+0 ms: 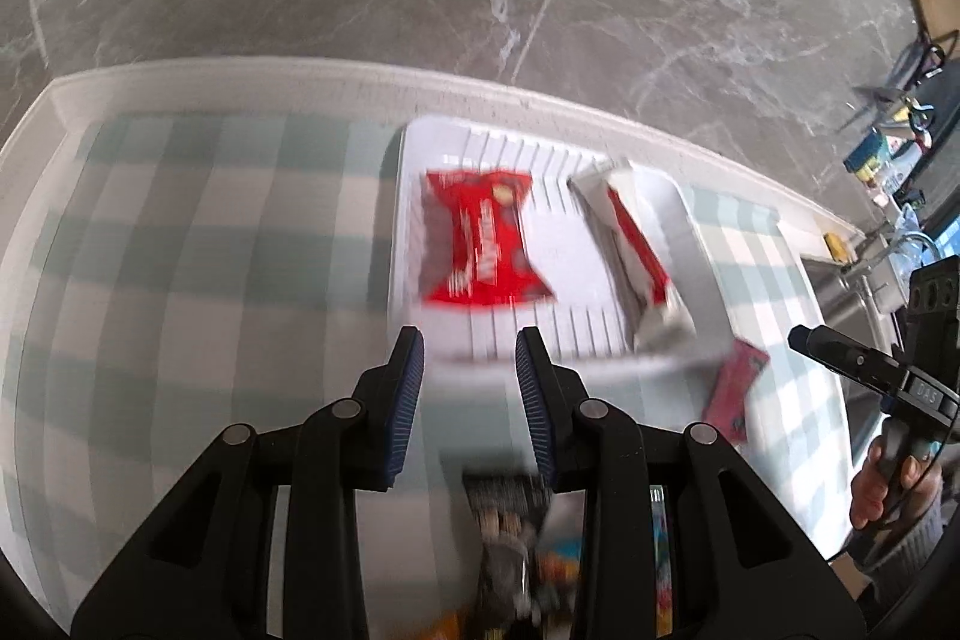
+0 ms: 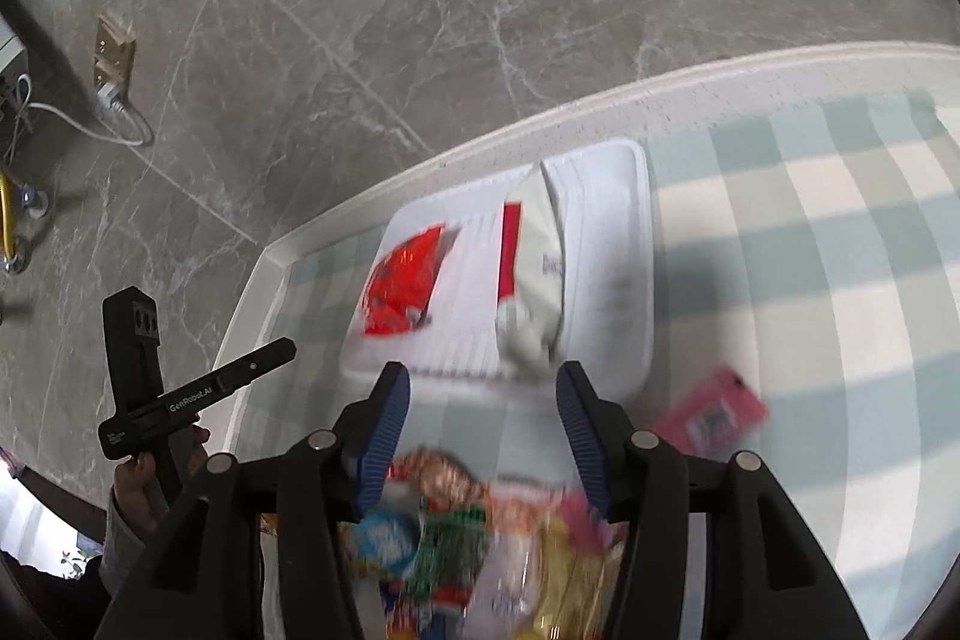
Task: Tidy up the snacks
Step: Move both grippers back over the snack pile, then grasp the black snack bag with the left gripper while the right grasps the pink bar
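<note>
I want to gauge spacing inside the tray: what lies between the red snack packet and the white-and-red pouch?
Only bare ribbed floor of the white tray; the red packet and the white-and-red pouch lie apart. Both wrist views show it.

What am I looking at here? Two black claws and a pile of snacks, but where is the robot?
There is no robot: a person holds a hand tool in each fist, each with a camera looking along its claw. One picture looks out from the left claw, the other from the right claw. Both are open and hold nothing. On the checked cloth stands a white tray holding a red packet and a white-and-red packet. A pink packet lies beside it, and a blurred snack pile sits nearer.
</note>
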`<state>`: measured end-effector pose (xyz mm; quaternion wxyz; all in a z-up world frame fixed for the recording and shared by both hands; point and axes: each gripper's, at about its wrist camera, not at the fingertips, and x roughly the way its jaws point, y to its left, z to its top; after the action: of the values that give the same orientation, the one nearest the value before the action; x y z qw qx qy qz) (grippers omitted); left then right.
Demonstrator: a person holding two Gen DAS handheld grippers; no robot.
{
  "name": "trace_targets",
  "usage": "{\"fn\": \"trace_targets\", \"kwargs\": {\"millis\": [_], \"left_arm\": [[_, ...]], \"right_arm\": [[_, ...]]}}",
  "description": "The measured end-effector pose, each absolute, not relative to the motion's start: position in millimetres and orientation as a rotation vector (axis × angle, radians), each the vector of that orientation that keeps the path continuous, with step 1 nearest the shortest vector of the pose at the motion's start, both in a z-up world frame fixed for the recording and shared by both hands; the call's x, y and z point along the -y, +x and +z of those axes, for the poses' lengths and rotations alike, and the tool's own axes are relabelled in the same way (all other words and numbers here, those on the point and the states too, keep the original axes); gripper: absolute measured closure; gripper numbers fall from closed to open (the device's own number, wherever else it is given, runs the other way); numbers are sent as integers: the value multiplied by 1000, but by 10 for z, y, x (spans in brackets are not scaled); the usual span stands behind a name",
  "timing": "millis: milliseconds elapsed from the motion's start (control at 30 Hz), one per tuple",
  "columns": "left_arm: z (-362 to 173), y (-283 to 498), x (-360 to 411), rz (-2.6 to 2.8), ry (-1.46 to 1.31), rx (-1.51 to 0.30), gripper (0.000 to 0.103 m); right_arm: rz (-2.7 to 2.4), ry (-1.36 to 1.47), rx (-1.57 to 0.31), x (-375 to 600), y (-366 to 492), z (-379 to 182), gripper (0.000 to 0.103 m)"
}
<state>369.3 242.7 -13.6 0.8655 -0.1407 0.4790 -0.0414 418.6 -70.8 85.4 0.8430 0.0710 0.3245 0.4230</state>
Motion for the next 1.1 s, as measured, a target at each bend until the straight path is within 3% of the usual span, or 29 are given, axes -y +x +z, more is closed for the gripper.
{"fn": "trace_targets", "kwargs": {"millis": [567,1100], "left_arm": [[-344,2623,-2232,-162,-265,-1130,72],[-707,2737,-2053,-220,-218,-1217,72]], "right_arm": [[845,204,-743,1234,3455,221,47],[797,208,-739,1289,3340,109,45]]}}
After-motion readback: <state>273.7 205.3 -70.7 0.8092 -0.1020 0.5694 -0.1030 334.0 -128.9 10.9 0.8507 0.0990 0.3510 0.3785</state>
